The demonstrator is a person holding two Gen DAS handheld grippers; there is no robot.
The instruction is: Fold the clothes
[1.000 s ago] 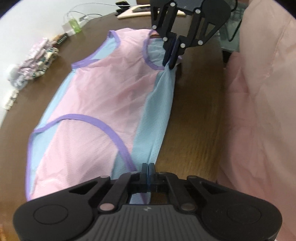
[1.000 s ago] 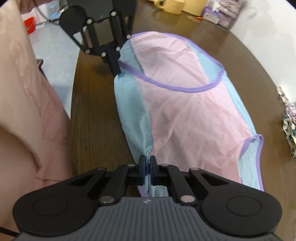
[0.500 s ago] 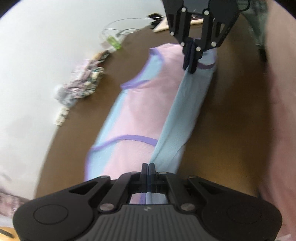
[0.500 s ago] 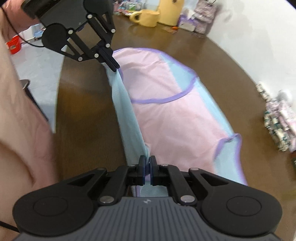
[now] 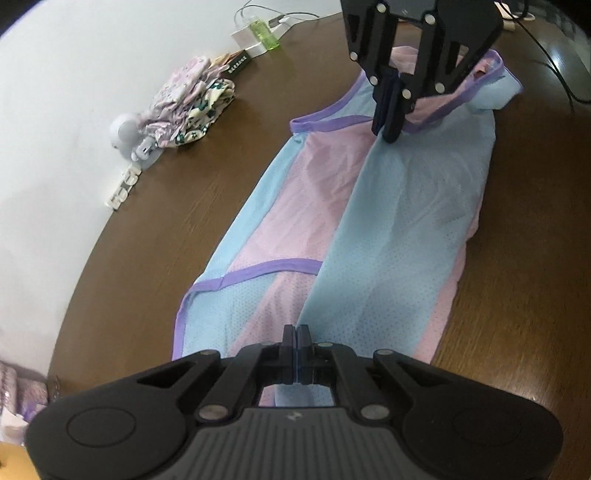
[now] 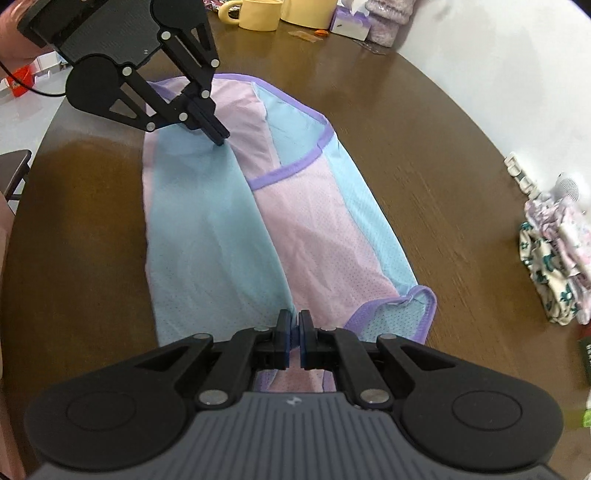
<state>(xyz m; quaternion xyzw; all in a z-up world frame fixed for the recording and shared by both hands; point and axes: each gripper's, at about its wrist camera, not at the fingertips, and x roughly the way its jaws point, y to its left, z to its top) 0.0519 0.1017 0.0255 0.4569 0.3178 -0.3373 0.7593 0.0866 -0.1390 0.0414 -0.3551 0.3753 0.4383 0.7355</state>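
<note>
2 grippers are seen clamped on 1 garment, a pink and light-blue mesh top (image 5: 369, 206) with purple trim, spread along a brown counter (image 5: 192, 192). In the left wrist view, the left gripper (image 5: 296, 334) is shown at the bottom centre of the frame with its jaws pressed together on a blue edge of the top. The right gripper (image 5: 389, 129) is seen in the upper right of that frame, closed on the fabric near the purple-trimmed neckline. A blue panel is laid over the pink middle of the top, between the 2 grippers.

In the right wrist view, the right gripper (image 6: 295, 328) is found at the bottom centre, its jaws nearly together with a thin fold of the top pinched between them. The left gripper (image 6: 218, 138) is seen in the upper left of that frame, tips down on the blue panel and closed on it.

A crumpled patterned cloth (image 5: 188, 107) is placed near the counter's far edge in the upper left of the left wrist view, beside a small white round device (image 5: 127, 133). A yellow mug (image 6: 255, 13) is set at the top of the right wrist view, well apart from the top.
</note>
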